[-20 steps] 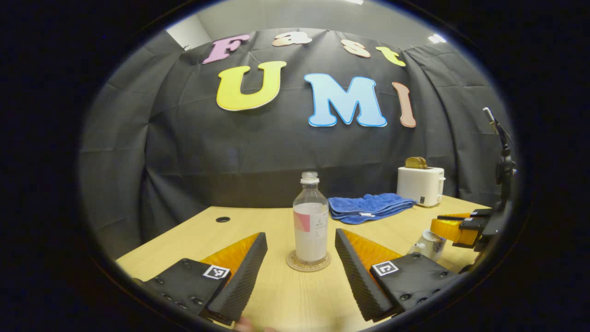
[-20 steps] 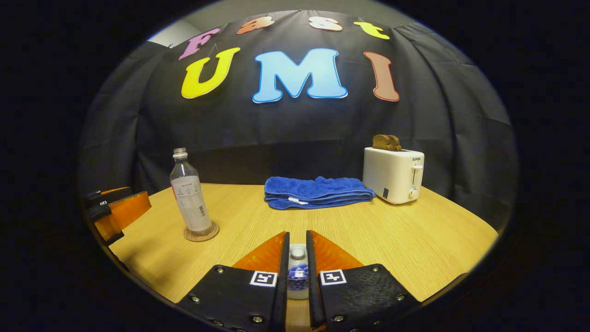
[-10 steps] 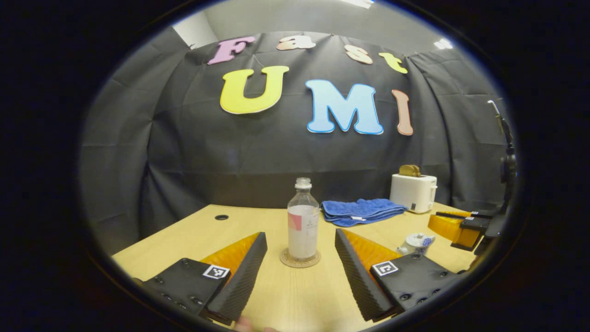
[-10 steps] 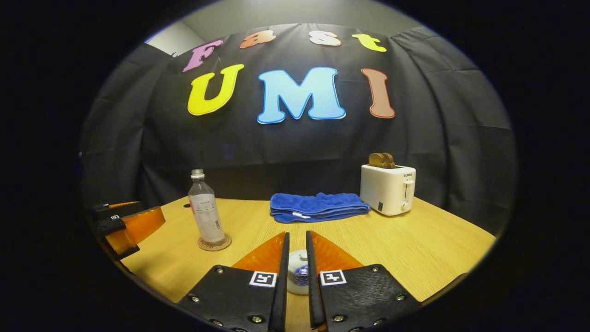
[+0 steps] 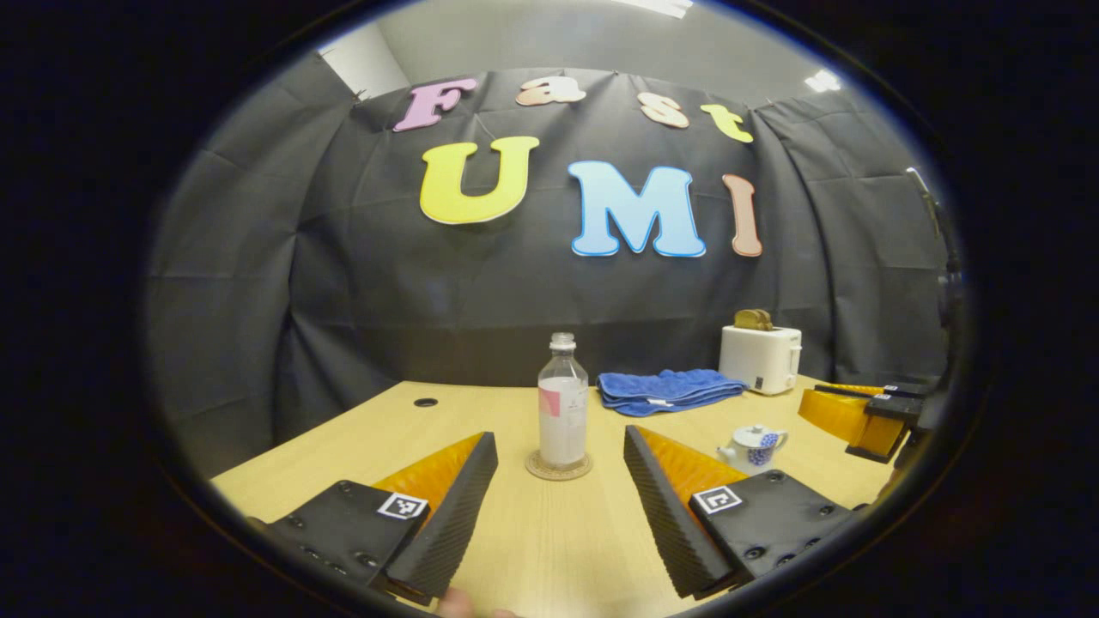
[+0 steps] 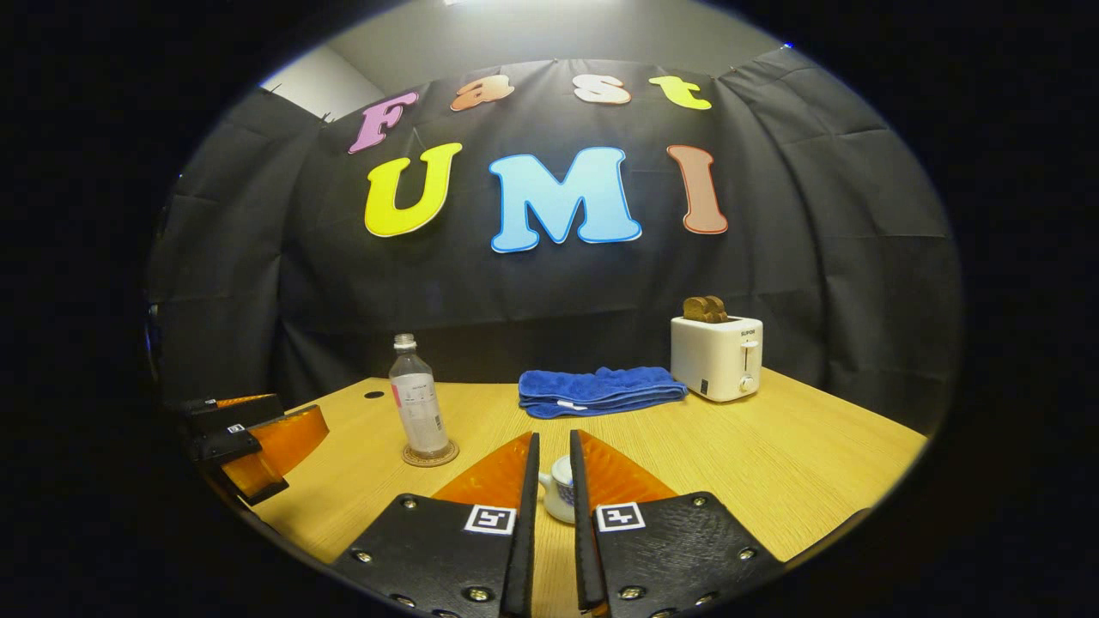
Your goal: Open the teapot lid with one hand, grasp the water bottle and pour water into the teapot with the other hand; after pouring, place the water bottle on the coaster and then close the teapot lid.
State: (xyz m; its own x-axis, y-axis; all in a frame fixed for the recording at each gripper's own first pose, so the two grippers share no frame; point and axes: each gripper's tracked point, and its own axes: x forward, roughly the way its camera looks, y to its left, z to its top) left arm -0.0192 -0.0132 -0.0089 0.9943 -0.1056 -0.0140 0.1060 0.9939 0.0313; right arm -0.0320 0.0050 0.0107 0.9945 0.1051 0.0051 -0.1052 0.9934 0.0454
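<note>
the water bottle (image 5: 562, 403) stands upright on the round coaster (image 5: 558, 467) on the wooden table (image 5: 532, 549), cap off. the left gripper (image 5: 558, 493) hangs short of it, jaws spread wide. the teapot (image 5: 754, 446) sits with its lid on, to the bottle's right. the right gripper (image 6: 549, 515) is drawn back from the pot, jaws nearly pressed together on nothing. a blue towel (image 6: 601, 390) and toaster (image 6: 717, 356) sit behind.
</note>
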